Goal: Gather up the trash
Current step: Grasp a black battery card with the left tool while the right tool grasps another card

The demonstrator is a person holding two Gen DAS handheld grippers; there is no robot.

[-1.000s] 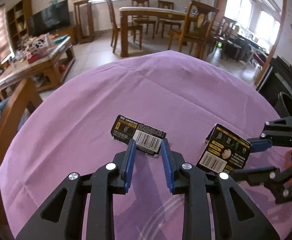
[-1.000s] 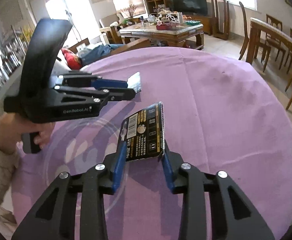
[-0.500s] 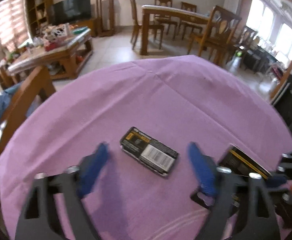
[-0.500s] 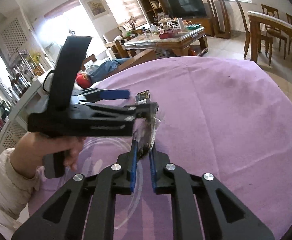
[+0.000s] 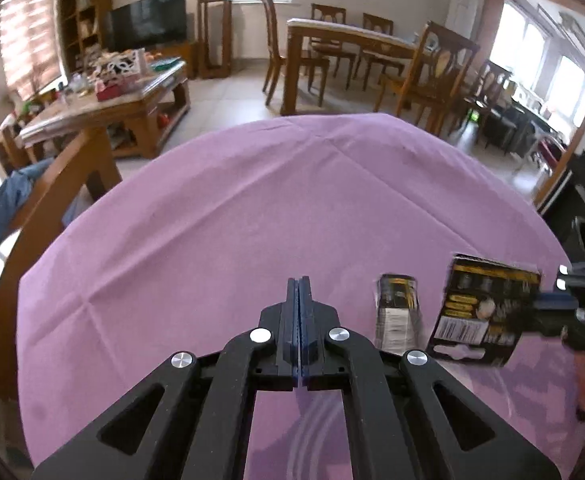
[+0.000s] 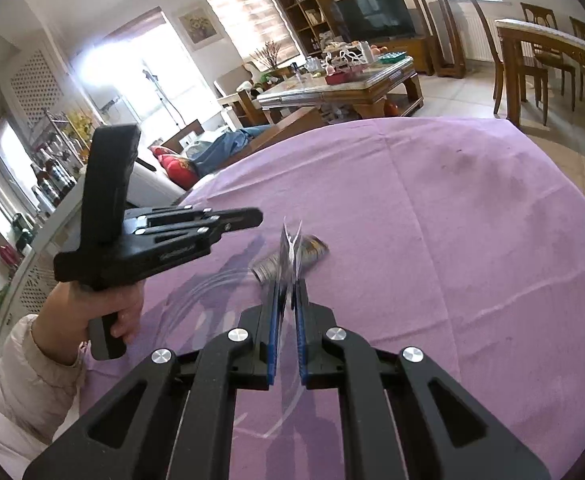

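A round tabletop [image 5: 252, 220] under a purple cloth carries the scene. The left gripper [image 5: 299, 292] hovers above the cloth with its blue-padded jaws pressed fully together and nothing between them. Just beside it, toward the right gripper, a small black-and-gold card wrapper with a white barcode panel [image 5: 396, 316] lies flat on the cloth, blurred in both views; the left jaws are not touching it.

The right gripper [image 6: 288, 300] has its jaws drawn narrow onto 1 larger black-and-yellow printed blister-pack card [image 5: 488, 312], which is held off the cloth, standing on edge. From the right wrist view this card [image 6: 290, 248] shows edge-on, rising from between the blue pads, with the smaller wrapper [image 6: 312, 250] on the cloth just behind it.

The person's left hand [image 6: 108, 308], in a pale pink sleeve, grips the left gripper's handle. Beyond the tabletop stand a cluttered wooden coffee table [image 5: 104, 96] and a wooden dining table with chairs [image 5: 344, 44].
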